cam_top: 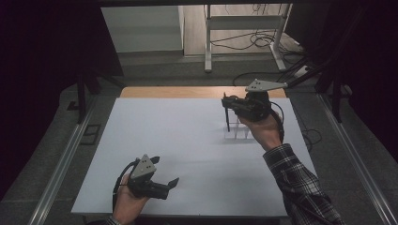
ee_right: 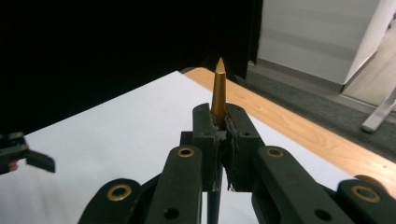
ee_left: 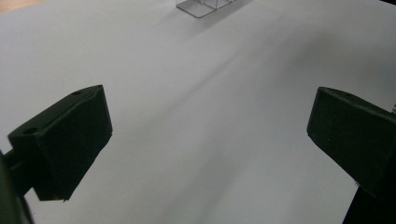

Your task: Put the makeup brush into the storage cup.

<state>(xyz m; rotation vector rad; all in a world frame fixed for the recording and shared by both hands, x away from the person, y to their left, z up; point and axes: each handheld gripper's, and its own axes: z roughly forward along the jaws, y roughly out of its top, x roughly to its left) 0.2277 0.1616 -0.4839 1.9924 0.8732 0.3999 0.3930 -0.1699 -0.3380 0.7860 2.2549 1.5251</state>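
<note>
Our left gripper [cam_top: 162, 173] rests open, nearer us than the clear compartment rack [cam_top: 238, 132]. Our right gripper [cam_top: 228, 104] clamps a gold-tipped pen [ee_right: 218, 88] upright over that rack; we judge it light, stiff, slippery, best held mid-barrel.

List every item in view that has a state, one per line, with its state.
left gripper: open, jaws wide apart, holding nothing, low over the white table.
right gripper: shut on the pen.
pen: gold-tipped with a dark shaft, clamped between the jaws, hanging about upright beside the holder.
clear holder: standing on the table, looks empty.
</note>
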